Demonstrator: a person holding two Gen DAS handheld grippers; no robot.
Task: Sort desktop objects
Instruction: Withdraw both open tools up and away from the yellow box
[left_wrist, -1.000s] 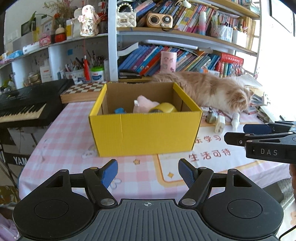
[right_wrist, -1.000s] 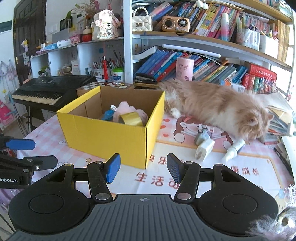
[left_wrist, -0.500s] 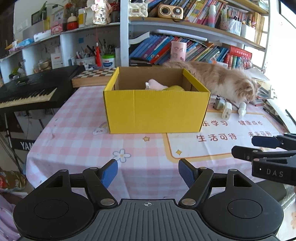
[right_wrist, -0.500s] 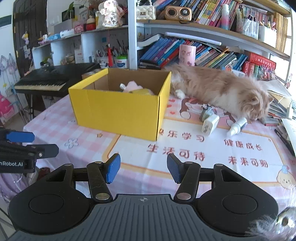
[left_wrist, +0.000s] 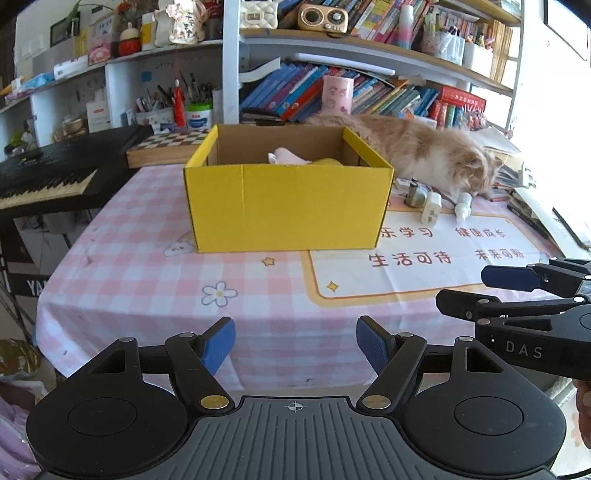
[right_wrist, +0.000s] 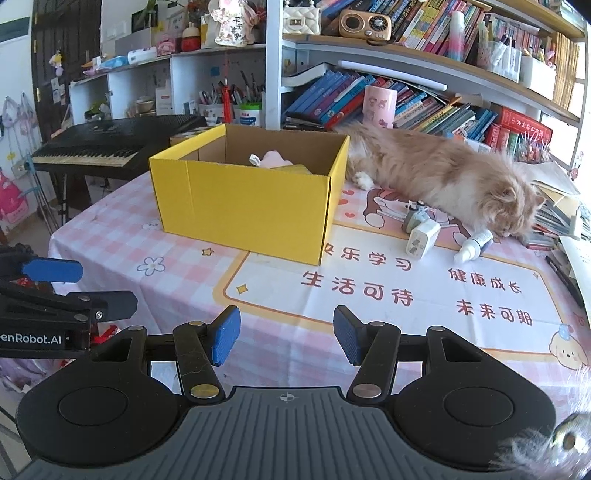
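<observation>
A yellow cardboard box stands on the pink checked tablecloth, with a pink soft item and a yellow item inside. A white charger plug, a grey item and a small white bottle lie right of the box. My left gripper is open and empty, near the table's front edge. My right gripper is open and empty, to the right of the left one; its side shows in the left wrist view.
An orange cat lies behind the small items. Bookshelves stand at the back. A black keyboard is at the left, and books and papers are stacked at the right edge.
Both grippers have pulled back from the box toward the table's front edge. The box now looks smaller and farther. Both stay open and empty.
</observation>
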